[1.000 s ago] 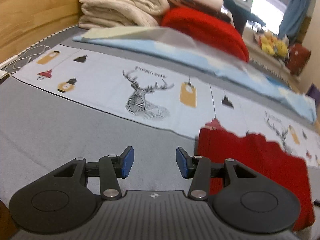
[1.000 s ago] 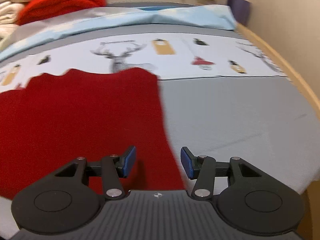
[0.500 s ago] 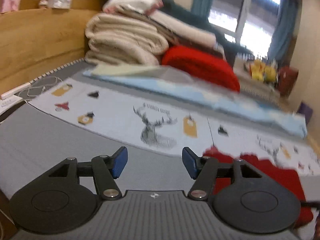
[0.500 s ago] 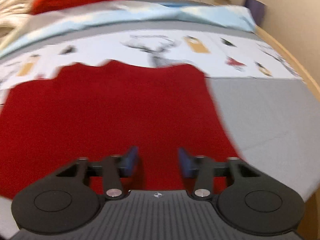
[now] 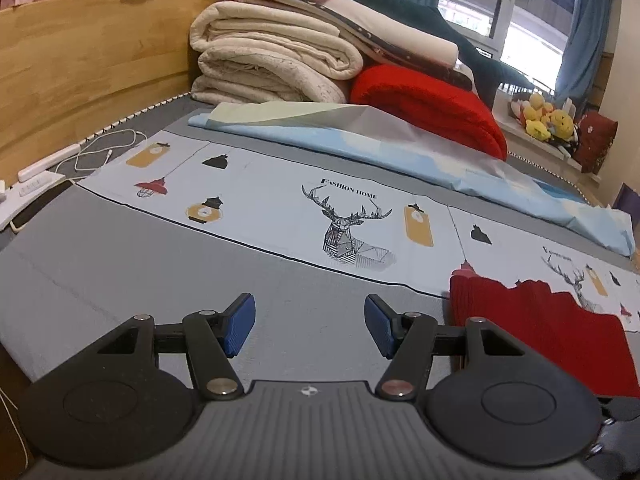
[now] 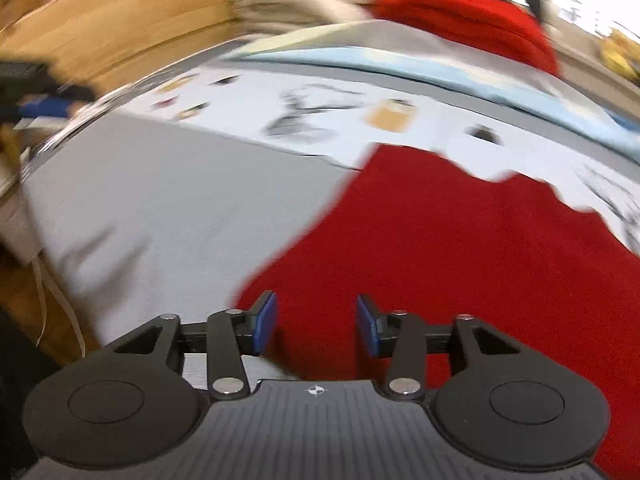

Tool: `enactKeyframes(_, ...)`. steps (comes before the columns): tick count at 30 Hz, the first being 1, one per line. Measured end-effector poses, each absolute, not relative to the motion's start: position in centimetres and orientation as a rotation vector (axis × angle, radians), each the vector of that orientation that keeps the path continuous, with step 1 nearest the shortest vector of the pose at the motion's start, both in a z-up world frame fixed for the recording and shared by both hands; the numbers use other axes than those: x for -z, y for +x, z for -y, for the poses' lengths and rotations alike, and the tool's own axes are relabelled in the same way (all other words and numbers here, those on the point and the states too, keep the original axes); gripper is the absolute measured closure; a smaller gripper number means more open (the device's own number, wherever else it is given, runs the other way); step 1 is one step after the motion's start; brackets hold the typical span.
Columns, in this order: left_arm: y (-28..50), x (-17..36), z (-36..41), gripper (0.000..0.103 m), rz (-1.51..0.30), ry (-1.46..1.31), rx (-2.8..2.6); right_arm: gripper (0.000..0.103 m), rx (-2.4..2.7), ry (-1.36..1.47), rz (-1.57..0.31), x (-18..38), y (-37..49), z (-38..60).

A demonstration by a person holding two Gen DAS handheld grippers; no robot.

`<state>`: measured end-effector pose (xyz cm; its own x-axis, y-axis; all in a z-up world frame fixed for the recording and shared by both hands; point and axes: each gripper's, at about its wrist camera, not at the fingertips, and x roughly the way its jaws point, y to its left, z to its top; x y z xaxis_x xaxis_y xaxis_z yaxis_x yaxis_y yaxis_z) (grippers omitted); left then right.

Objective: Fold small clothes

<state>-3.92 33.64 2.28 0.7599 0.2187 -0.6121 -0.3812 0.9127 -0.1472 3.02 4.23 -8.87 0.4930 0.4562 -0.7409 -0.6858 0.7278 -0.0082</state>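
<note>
A small red knit garment [image 5: 540, 328] lies flat on the grey bed sheet [image 5: 160, 260], its far edge over a printed deer-and-lantern cloth [image 5: 320, 200]. My left gripper [image 5: 310, 328] hovers open over bare grey sheet, to the left of the garment, with nothing between its blue pads. The right wrist view is motion-blurred. It shows my right gripper [image 6: 316, 326] above the near left corner of the red garment [image 6: 440, 240]. Its jaws are opening, and the cloth lies below them with no fold pinched between the pads.
A stack of folded cream blankets [image 5: 272, 52] and a red blanket [image 5: 428, 112] sit at the back against the wooden headboard [image 5: 80, 60]. A light blue sheet [image 5: 400, 152] lies in front of them. White cables [image 5: 104, 152] trail at the left; plush toys [image 5: 544, 120] line the windowsill.
The left gripper drew back to the left off the red garment and its jaws widened. The right gripper swept left across the garment to its left corner; its jaws narrowed, then widened.
</note>
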Motion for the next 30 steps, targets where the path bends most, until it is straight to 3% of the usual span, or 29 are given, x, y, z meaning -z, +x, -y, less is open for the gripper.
enactKeyframes(5, -3.9, -1.9, -34.1, 0.037, -0.649, -0.272, -0.327, 0.037, -0.766, -0.54, -0.806, 11.4, 1.5, -8.5)
enactKeyframes(9, -3.9, -1.7, -34.6, 0.036, -0.651, -0.284, -0.323, 0.037, -0.691, -0.727, -0.775, 13.9, 1.5, -9.7)
enactKeyframes(16, -4.4, -1.4, -36.0, 0.036, -0.656, -0.317, -0.342, 0.037, -0.646, -0.776, -0.71, 16.1, 1.6, -11.1)
enactKeyframes(24, -4.7, -1.5, -37.1, 0.036, -0.64, -0.37, -0.34, 0.074, -0.696, -0.841, -0.663, 16.0, 1.8, -12.1)
enactKeyframes(27, -4.8, -1.4, -37.3, 0.036, -0.64, -0.373, -0.342, 0.082, -0.697, -0.836, -0.64, 15.6, 1.5, -12.3)
enactKeyframes(30, -4.9, -1.3, -37.7, 0.036, -0.641, -0.382, -0.347, 0.083, -0.682, -0.799, -0.609, 14.6, 1.0, -12.8)
